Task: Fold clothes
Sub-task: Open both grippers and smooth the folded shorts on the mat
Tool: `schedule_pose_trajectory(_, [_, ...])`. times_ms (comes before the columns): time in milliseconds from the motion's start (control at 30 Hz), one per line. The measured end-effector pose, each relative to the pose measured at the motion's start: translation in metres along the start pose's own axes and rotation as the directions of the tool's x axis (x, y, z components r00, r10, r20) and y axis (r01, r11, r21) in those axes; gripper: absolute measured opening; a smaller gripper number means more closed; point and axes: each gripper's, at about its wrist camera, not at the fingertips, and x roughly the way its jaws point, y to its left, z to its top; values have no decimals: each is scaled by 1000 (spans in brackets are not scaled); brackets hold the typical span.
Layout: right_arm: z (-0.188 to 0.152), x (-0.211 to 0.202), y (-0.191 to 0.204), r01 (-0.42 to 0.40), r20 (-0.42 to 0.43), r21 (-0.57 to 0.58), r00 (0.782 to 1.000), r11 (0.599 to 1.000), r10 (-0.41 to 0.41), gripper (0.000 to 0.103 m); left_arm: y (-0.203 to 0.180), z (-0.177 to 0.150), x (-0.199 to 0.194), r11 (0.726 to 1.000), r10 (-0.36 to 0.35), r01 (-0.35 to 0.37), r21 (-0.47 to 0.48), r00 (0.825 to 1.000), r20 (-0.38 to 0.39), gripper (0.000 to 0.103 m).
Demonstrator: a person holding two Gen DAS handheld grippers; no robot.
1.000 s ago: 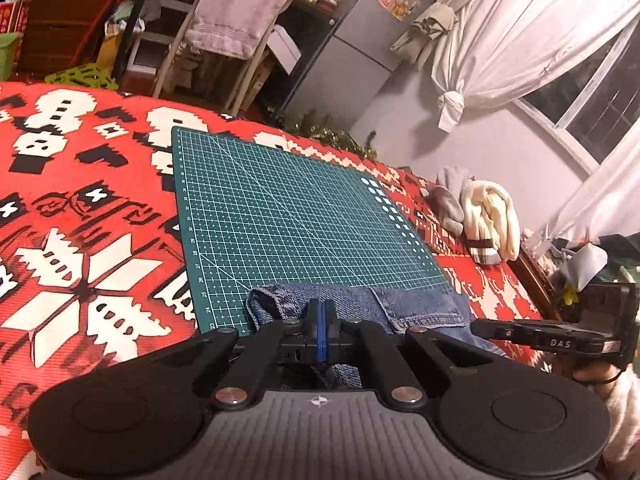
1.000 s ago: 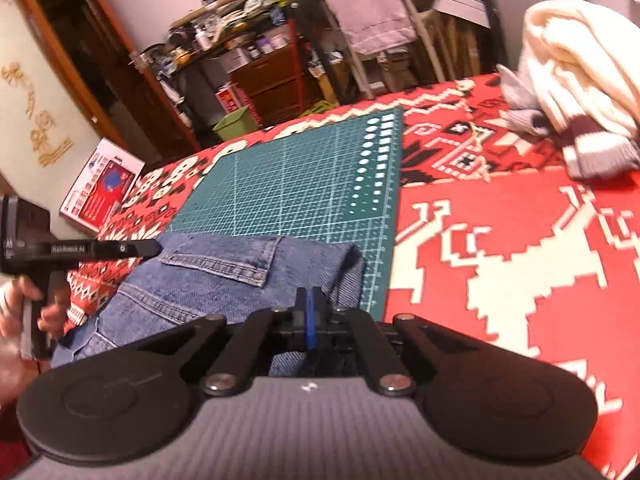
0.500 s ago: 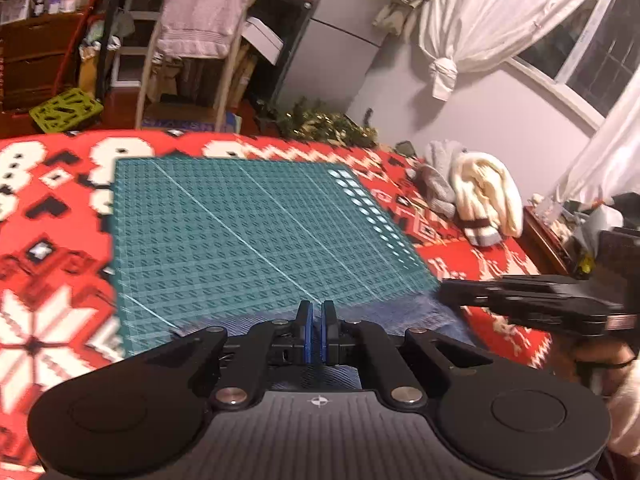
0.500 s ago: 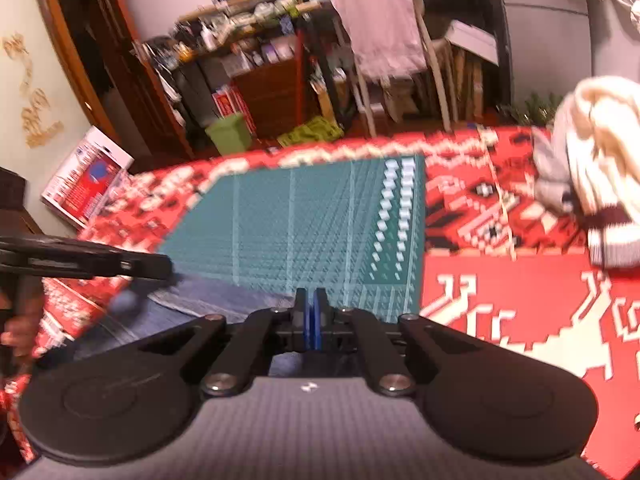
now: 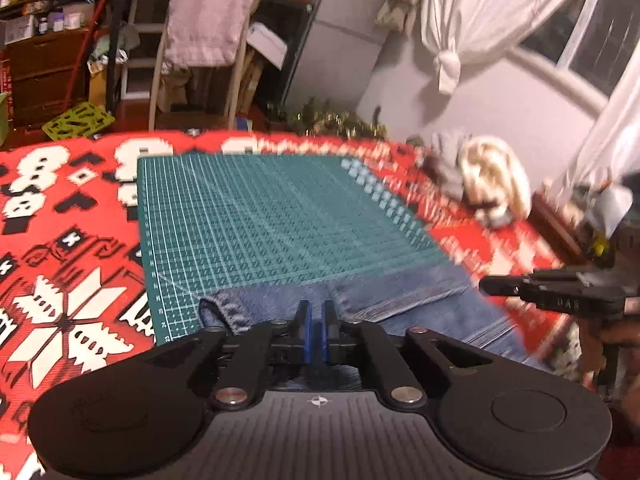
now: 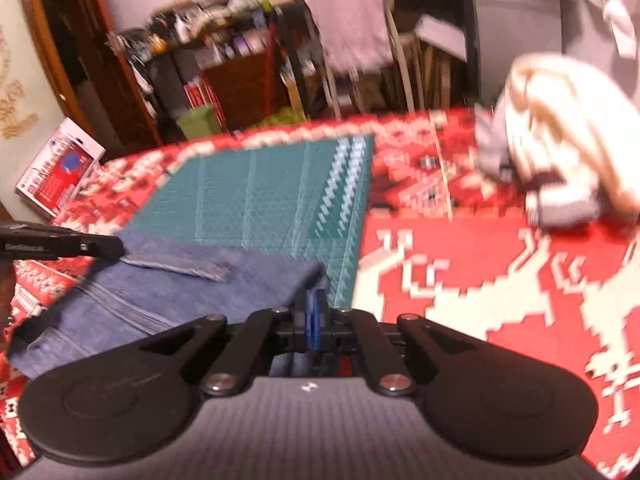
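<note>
Both the left gripper (image 5: 316,322) and right gripper (image 6: 314,316) pinch the jeans (image 6: 168,280), which lie across the cutting mat's (image 5: 260,220) near edge. Denim looks heavy, limp yet grippy; waistband corners suit holding.

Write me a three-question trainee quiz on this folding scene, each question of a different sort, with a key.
1. True or false: the jeans lie wholly on the green cutting mat.
2. Multiple choice: the cream and grey clothes pile sits (A) on the mat, (B) on the red patterned blanket, off the mat's right side, (C) on the chair.
3. Fill in: the towel draped over the chair is pale ____.

Key: 1 false, they spill over the mat's near edge onto the blanket; 2 B; 3 pink.
</note>
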Motion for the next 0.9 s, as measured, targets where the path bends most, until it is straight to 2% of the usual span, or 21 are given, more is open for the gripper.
schedule_pose_trajectory(100, [9,-16,26,-57,41,-35,997,998,59,2,-10,2,-12,995,-78,81,-66,996,43,4])
schedule_pose_trajectory(200, [14,-8,63,-95,28,-130,995,987,100,2,-34,2,-5,991,-125,125,-35,992,20,4])
schedule_pose_trajectory(300, [10,16,88,-83,-13,-193,997,978,82,2,-51,-5,10,995,-92,92,39,996,-14,4])
schedule_pose_trajectory(367, [2,31,93,-80,-55,-185,996,979,71,2,-51,-15,20,996,-63,66,64,997,-39,4])
schedule_pose_trajectory(433, [-9,41,92,-57,-72,-199,996,978,44,0,-50,-26,30,995,-34,39,89,997,-64,3])
schedule_pose_trajectory(500, [-16,39,85,-64,-47,-201,997,978,56,0,-43,-34,27,991,-63,67,115,997,-39,3])
schedule_pose_trajectory(567, [-17,35,75,-65,-51,-190,997,980,57,0,-32,-31,23,996,-76,78,42,995,-60,3])
schedule_pose_trajectory(600, [-17,32,70,-71,-51,-185,997,980,62,0,-29,-30,20,996,-76,78,34,995,-62,3])
schedule_pose_trajectory(733, [-23,22,57,-39,-48,-184,998,982,30,0,-26,-36,10,997,-63,65,43,997,-45,3])
schedule_pose_trajectory(900, [-30,7,30,-5,-42,-94,999,996,1,0,-24,-39,1,998,-49,49,29,998,-28,3])
